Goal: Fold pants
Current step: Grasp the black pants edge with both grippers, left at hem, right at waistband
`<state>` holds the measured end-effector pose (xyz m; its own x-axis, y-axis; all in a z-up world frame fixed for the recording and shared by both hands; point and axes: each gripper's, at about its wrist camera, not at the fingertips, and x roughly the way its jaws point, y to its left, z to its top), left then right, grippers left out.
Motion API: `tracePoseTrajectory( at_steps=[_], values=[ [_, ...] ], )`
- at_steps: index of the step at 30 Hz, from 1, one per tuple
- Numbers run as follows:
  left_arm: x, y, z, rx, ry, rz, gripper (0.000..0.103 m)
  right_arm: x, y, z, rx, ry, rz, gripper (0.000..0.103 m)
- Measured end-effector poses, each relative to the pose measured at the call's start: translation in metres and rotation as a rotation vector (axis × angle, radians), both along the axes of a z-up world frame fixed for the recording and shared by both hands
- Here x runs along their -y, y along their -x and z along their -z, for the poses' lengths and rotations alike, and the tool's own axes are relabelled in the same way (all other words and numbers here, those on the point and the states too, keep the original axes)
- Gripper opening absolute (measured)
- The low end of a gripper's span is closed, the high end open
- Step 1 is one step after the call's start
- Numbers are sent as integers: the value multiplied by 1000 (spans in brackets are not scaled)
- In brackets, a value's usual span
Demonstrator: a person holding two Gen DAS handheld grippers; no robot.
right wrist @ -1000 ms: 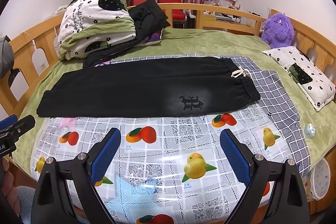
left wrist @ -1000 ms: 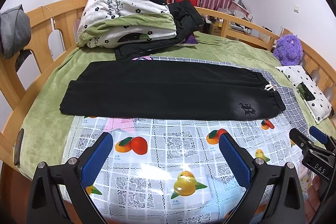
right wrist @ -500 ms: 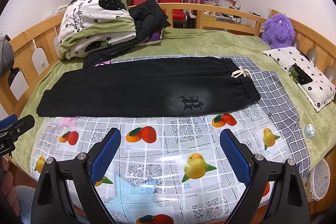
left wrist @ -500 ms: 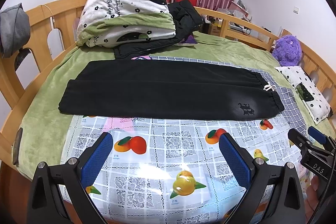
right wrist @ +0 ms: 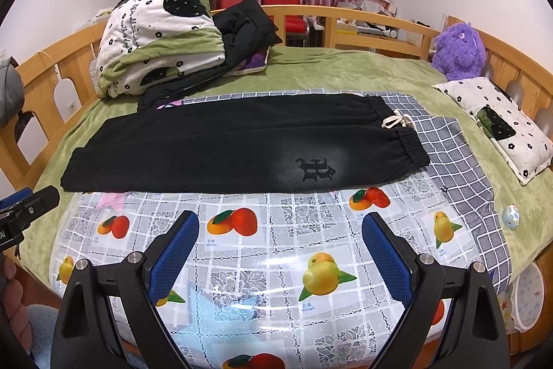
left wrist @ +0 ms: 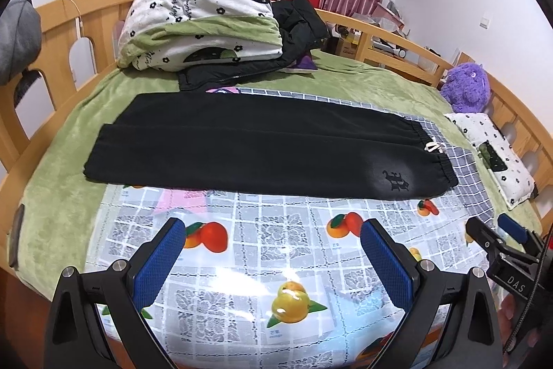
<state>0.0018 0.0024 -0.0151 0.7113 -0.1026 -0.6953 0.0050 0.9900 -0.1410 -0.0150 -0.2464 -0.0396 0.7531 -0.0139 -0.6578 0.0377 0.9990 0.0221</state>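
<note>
The black pants (left wrist: 255, 147) lie flat across the bed, already doubled leg over leg, with the elastic waistband and its white drawstring (right wrist: 395, 121) toward my right and the cuffs toward my left, resting partly on a clear plastic sheet printed with fruit (right wrist: 276, 251) and partly on a grey checked cloth (right wrist: 456, 161). I judge the next fold, cuffs toward waist, has not begun. My left gripper (left wrist: 273, 251) hovers over the plastic short of the near edge of the pants, its blue pads spread wide and holding nothing; my right gripper (right wrist: 280, 241) hangs likewise with its pads wide apart and empty, below the embroidered logo (right wrist: 315, 169). What worries me is the plastic: it looks slick, so if I pinch too low at the cuff I may catch the sheet along with the fabric and drag everything. The doubled legs could also slide apart if I grip only the top layer, leaving a crooked fold. The left end sits off the sheet on the green blanket (left wrist: 62, 182), whose plush may snag the cloth as I lift. Farther off, the folded quilt (left wrist: 204, 12) and black jacket (left wrist: 297, 23) sit just behind the pants, so a high sweep could brush them; the purple plush toy (right wrist: 458, 51) and small pillow (right wrist: 497, 123) are well clear.
</note>
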Motion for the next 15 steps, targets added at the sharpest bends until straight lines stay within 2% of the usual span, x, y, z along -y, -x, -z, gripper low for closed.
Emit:
tracePoseTrajectory(
  at_steps=[10,12,15],
  values=[
    [-24,-30,13,-9,145,-7,101,12,-13,0,2,-57,-13,94],
    [-30,-38,12,17,115,-20,101,16,-19,0,-2,-90,-30,94],
    [-41,-54,10,34,-12,-87,101,21,-35,-1,5,-83,-41,94]
  ],
)
